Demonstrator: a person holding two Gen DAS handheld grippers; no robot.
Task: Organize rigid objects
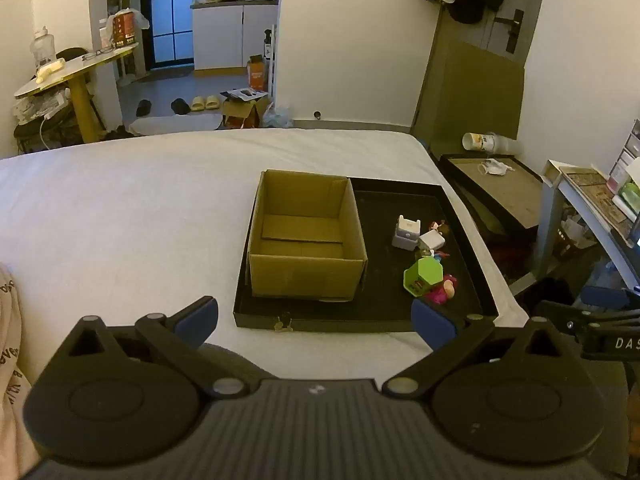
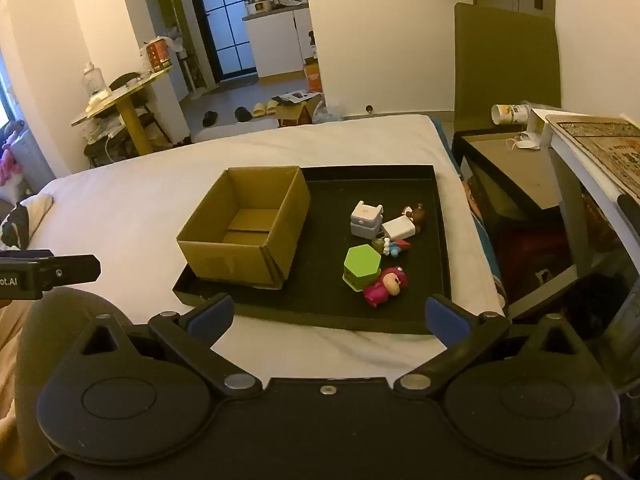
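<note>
White bedding (image 1: 140, 208) covers a bed that fills the foreground of the left wrist view, and on it sits a shallow black tray (image 1: 360, 320). An open cardboard box (image 1: 306, 236), with nothing inside, stands in the tray's left part; a cluster of small toys lies in the right part, among them a green hexagonal block (image 1: 423, 276), a grey-white toy (image 1: 407, 233) and a pink figure (image 1: 442, 290). Ahead of and well apart from these, the left gripper (image 1: 316, 322) hovers over the tray's near edge with its blue pads spread wide and nothing between them.

From the right wrist view, the right gripper (image 2: 328, 318) is likewise fully spread and holds nothing, poised just short of the tray (image 2: 320, 312). The green block (image 2: 362, 268) and pink figure (image 2: 386, 285) lie nearest its right finger, the box (image 2: 246, 232) farther left.
</note>
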